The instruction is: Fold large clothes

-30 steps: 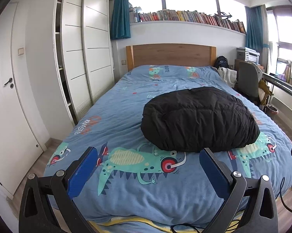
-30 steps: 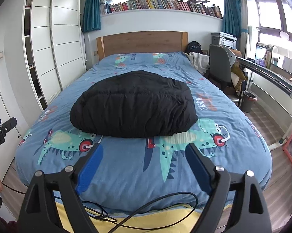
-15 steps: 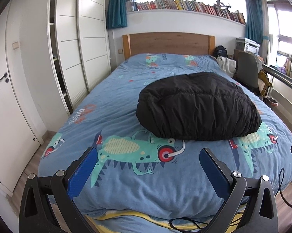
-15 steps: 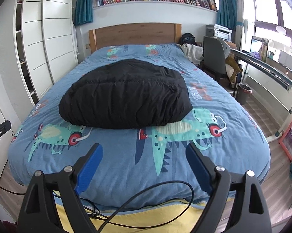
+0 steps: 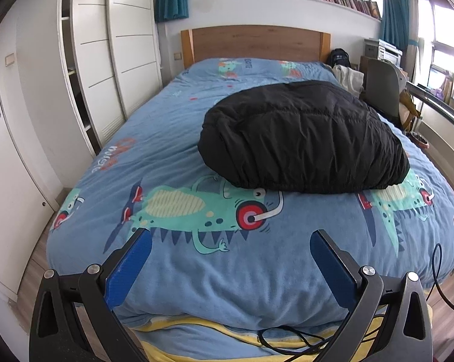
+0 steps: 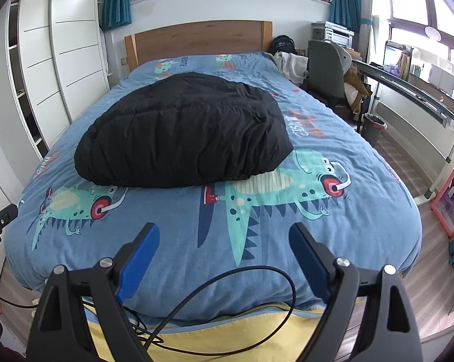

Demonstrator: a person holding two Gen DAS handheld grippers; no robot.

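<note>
- While both grippers hang over the foot of the bed (image 5: 178,277), the big black puffy jacket (image 5: 302,138) lies bunched in a heap in the middle of the blue monster blanket.
- The left gripper (image 5: 230,241) has its two blue pads wide apart, with nothing between them but blanket below.
- The right gripper (image 6: 224,235) is spread wide too and grips nothing.
- The jacket (image 6: 181,132) sits well apart from both grippers, farther up the bed toward the wooden headboard (image 6: 196,39).
- A black cable (image 6: 227,295) loops over the bed's yellow edge, near the right gripper.
- White closet doors (image 5: 112,60) stand to the left of the bed.
</note>
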